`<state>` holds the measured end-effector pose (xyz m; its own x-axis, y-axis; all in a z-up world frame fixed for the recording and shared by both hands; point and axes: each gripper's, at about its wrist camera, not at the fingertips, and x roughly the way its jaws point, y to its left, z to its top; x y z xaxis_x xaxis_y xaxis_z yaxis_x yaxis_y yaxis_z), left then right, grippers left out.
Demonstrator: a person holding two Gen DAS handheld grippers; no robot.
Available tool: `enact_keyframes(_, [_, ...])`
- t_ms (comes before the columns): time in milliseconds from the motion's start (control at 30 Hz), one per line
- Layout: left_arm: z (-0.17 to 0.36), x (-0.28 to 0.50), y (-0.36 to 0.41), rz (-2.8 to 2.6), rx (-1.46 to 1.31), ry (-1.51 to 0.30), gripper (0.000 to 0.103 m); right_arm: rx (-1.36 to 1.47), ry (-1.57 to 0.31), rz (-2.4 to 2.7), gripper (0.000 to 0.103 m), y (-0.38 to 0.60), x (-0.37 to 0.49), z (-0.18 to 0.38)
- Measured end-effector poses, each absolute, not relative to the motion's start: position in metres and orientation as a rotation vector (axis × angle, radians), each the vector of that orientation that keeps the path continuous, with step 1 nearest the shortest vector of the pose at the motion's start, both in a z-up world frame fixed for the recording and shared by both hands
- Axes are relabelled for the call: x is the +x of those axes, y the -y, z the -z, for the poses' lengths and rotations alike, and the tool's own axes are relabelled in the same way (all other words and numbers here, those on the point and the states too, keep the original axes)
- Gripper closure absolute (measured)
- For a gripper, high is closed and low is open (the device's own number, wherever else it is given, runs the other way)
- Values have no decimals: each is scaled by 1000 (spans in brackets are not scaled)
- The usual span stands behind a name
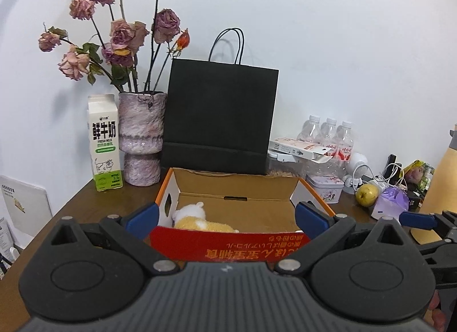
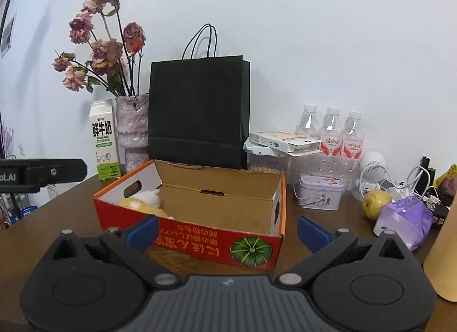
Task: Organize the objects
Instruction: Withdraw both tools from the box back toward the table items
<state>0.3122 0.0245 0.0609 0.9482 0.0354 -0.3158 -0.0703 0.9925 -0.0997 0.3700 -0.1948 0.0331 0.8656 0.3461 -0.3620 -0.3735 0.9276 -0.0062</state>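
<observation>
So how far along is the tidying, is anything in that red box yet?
One thing looks done: a plush toy lies inside the cardboard box. Nothing is in hand: the left hand-held gripper and the right hand-held gripper are both open and empty. Still out on the table: a pear, a purple pack and a small tin.

Black paper bag [image 2: 198, 112], dried roses [image 1: 120, 35]

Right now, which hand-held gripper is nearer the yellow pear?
Right. The right hand-held gripper sits beside the open box, left of the pear. The left hand-held gripper faces the box, farther left.
</observation>
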Motion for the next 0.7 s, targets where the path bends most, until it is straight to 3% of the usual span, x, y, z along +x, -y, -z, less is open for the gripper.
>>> enact_keyframes(700, [-52,223,-29,-84,-70,-368,0,-88,-415,-370,0,219,279,-12])
